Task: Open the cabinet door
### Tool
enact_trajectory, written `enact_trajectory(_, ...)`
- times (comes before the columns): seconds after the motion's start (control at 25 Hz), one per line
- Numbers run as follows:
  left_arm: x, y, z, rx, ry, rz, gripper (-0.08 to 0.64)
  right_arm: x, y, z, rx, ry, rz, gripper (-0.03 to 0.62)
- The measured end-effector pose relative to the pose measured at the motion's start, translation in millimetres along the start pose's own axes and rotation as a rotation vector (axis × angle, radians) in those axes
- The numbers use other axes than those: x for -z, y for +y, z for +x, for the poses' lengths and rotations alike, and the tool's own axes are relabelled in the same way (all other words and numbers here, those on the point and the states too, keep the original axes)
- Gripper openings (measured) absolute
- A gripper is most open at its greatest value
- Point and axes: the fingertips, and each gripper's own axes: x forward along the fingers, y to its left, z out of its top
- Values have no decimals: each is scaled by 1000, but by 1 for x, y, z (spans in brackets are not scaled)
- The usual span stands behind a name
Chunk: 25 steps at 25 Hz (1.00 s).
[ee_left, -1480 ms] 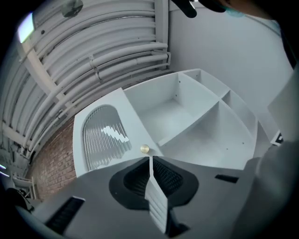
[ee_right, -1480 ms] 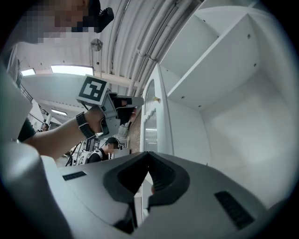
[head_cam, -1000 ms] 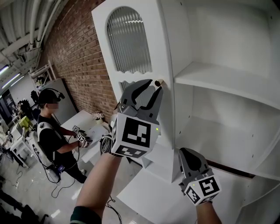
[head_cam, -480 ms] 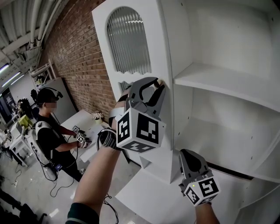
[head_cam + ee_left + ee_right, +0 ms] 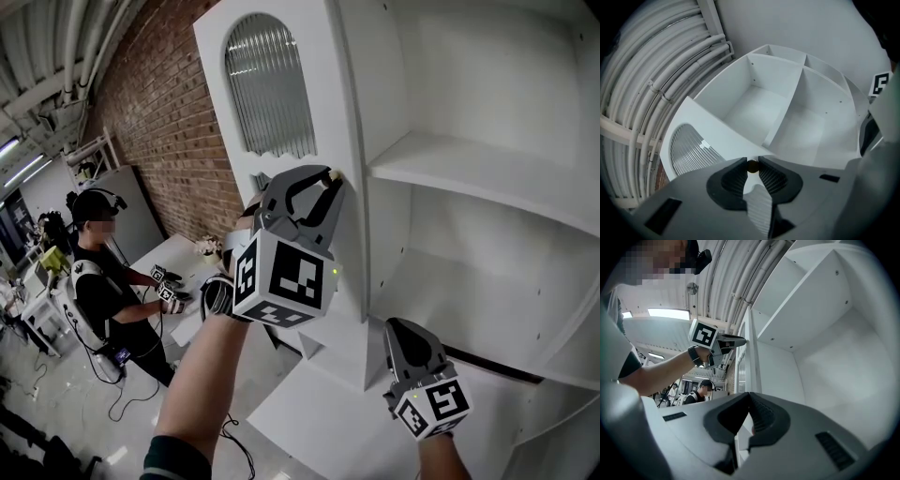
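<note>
A white cabinet door (image 5: 281, 112) with a ribbed glass arch (image 5: 267, 89) stands swung out to the left of the open cabinet. A small round wooden knob (image 5: 335, 174) sits at the door's free edge. My left gripper (image 5: 314, 183) is shut on that knob; in the left gripper view the knob (image 5: 752, 166) is pinched between the two ribbed pads. My right gripper (image 5: 410, 345) hangs low in front of the cabinet's bottom shelf, shut and holding nothing. In the right gripper view the left gripper (image 5: 723, 343) shows up at the door edge.
White shelves (image 5: 469, 173) fill the open cabinet on the right. A brick wall (image 5: 159, 103) runs behind the door. A person (image 5: 98, 281) with a headset and grippers stands at a white table (image 5: 178, 262) at lower left. Pipes (image 5: 656, 79) run along the ceiling.
My left gripper has closed onto the knob and drawn the door a little further out to the left. The right gripper has not moved.
</note>
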Motion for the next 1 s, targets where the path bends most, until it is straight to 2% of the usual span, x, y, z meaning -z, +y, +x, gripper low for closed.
enact_trajectory(0.48, -3, 10, -46, 31, -87, -49, 78, 3, 12, 4, -19, 9, 17, 3)
enact_trajectory(1.0, 10, 35, -113, 145, -227, -85, 80, -4, 75, 19, 15, 14, -38, 3)
